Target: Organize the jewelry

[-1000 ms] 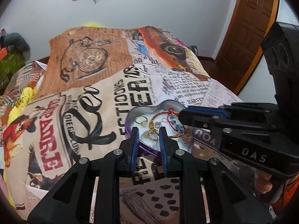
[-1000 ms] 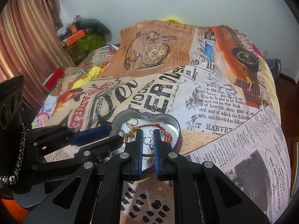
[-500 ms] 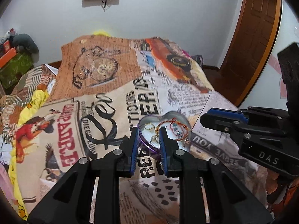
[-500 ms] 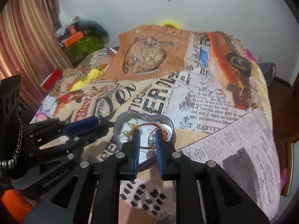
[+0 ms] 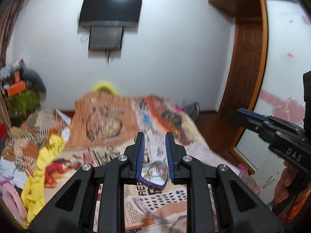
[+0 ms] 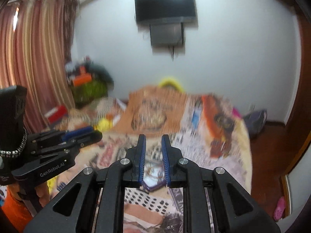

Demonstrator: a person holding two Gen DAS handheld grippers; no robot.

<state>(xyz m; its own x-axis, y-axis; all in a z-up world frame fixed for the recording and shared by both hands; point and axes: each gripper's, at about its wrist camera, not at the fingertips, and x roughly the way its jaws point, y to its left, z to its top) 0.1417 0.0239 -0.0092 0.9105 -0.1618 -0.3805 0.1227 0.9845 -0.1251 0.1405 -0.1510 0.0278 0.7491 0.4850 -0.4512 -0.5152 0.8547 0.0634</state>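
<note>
A heart-shaped purple tin [image 5: 154,176] with rings and bracelets inside lies on the printed bedspread [image 5: 108,128]. It also shows in the right wrist view [image 6: 154,180], blurred. My left gripper [image 5: 155,143] is open and empty, raised well above and behind the tin. My right gripper [image 6: 153,143] is open and empty at about the same height. Each gripper shows in the other's view, the right one [image 5: 241,116] at the right, the left one [image 6: 91,133] at the left. Both views are motion-blurred.
A wall-mounted TV [image 5: 109,9] hangs on the white wall behind the bed. Striped curtains [image 6: 35,58] and cluttered shelves [image 6: 87,83] stand left. A wooden door frame [image 5: 245,73] and wardrobe stand right. Crumpled clothes [image 5: 38,155] lie on the bed's left.
Both grippers have lifted and pulled back from the tin, tilting up toward the wall. The tin now looks smaller and lower between the fingers. Both stay open and empty.
</note>
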